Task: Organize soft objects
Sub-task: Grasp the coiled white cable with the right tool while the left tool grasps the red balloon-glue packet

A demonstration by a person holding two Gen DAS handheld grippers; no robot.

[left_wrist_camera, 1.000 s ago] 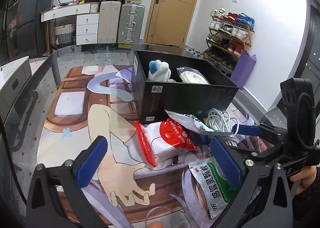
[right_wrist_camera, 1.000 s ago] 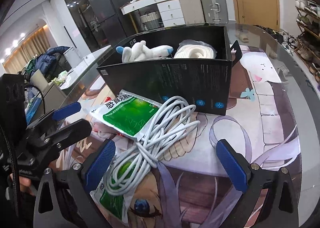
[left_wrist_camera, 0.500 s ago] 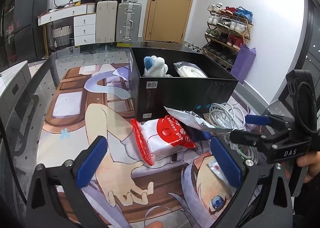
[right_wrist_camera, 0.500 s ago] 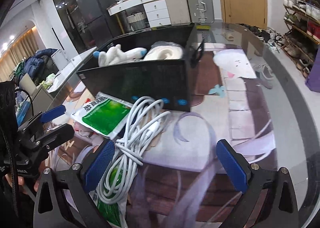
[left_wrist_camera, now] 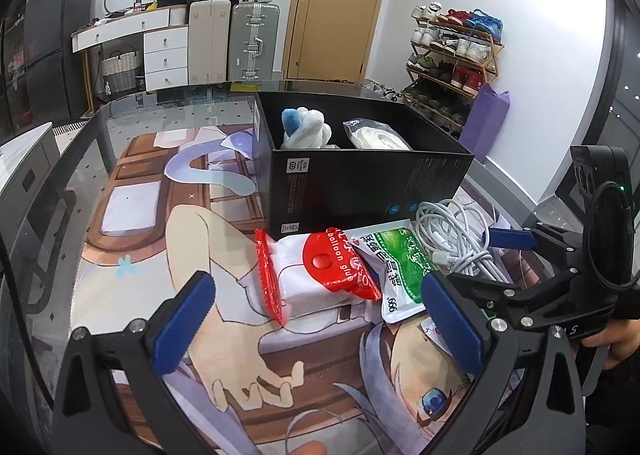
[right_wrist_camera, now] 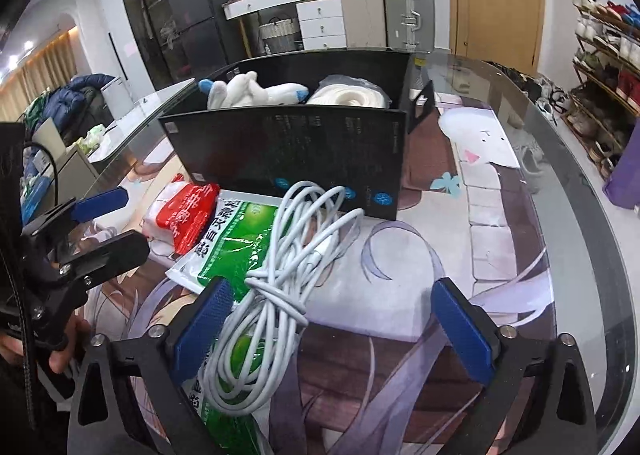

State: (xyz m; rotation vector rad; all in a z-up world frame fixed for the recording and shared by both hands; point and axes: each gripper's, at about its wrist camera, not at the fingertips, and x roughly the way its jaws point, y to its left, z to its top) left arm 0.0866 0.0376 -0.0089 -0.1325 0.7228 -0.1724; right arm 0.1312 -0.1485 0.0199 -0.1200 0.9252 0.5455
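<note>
A black box (left_wrist_camera: 360,183) holds a white and blue plush toy (left_wrist_camera: 306,127) and a bagged white roll (left_wrist_camera: 378,137). In front of it lie a red and white pack (left_wrist_camera: 320,275), a green sachet (left_wrist_camera: 400,263) and a white cable bundle (left_wrist_camera: 456,239). My left gripper (left_wrist_camera: 318,315) hangs open just short of the pack, touching nothing. My right gripper (right_wrist_camera: 334,327) straddles the cable bundle (right_wrist_camera: 288,275). Its jaws are closing with the cable between them, nearer the left pad, and no pad presses on it. A second green sachet (right_wrist_camera: 236,415) lies under the cable.
The glass table (right_wrist_camera: 580,215) carries a printed cartoon mat (left_wrist_camera: 132,247) and curves away on the right. Each gripper shows in the other's view: the right gripper (left_wrist_camera: 488,259) and the left gripper (right_wrist_camera: 108,227), each with a hand behind it. Suitcases, drawers and a shoe rack stand beyond.
The right gripper has swung over the cable bundle, which now lies lower between its fingers, and its jaws stand slightly narrower. The left gripper has hardly moved.
</note>
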